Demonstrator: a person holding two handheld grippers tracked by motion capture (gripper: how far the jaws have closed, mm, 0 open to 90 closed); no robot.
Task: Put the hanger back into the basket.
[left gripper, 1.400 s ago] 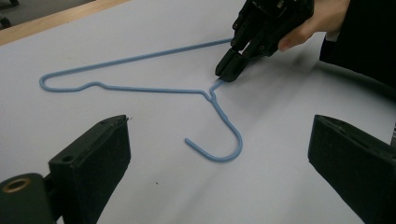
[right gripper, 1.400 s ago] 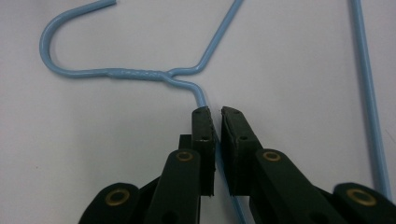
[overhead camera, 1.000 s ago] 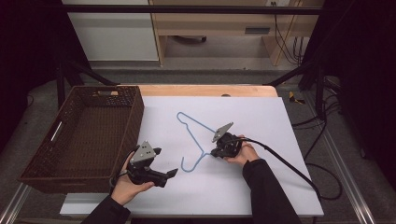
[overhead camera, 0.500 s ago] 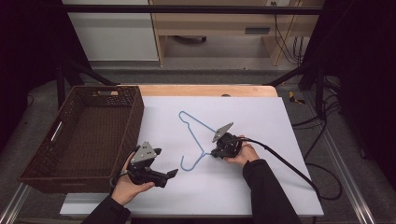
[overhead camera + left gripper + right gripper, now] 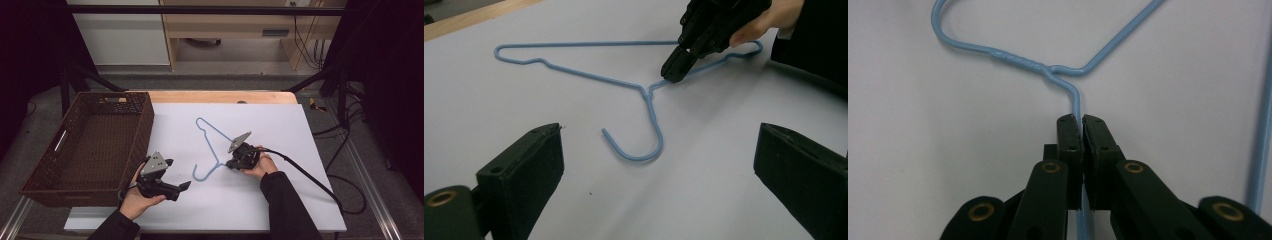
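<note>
Right now the grasp is made: the right gripper (image 5: 1079, 120) has its fingers pinched shut on the blue hanger (image 5: 212, 150), which lies flat on the white table (image 5: 280, 125) beside the basket (image 5: 85, 145). The left gripper (image 5: 181, 186) hovers near the hook with fingers wide apart, holding nothing. Next, I judge, comes a careful lift, since the thin wire may swing or slip.

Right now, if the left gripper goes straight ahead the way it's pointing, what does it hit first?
Probably the hanger: its hook lies on the table straight ahead of the left gripper, between its open jaws. The right gripper, shut on the wire beside the neck, comes after. Depth is hard to judge, so the jaws may pass above the flat wire.
</note>
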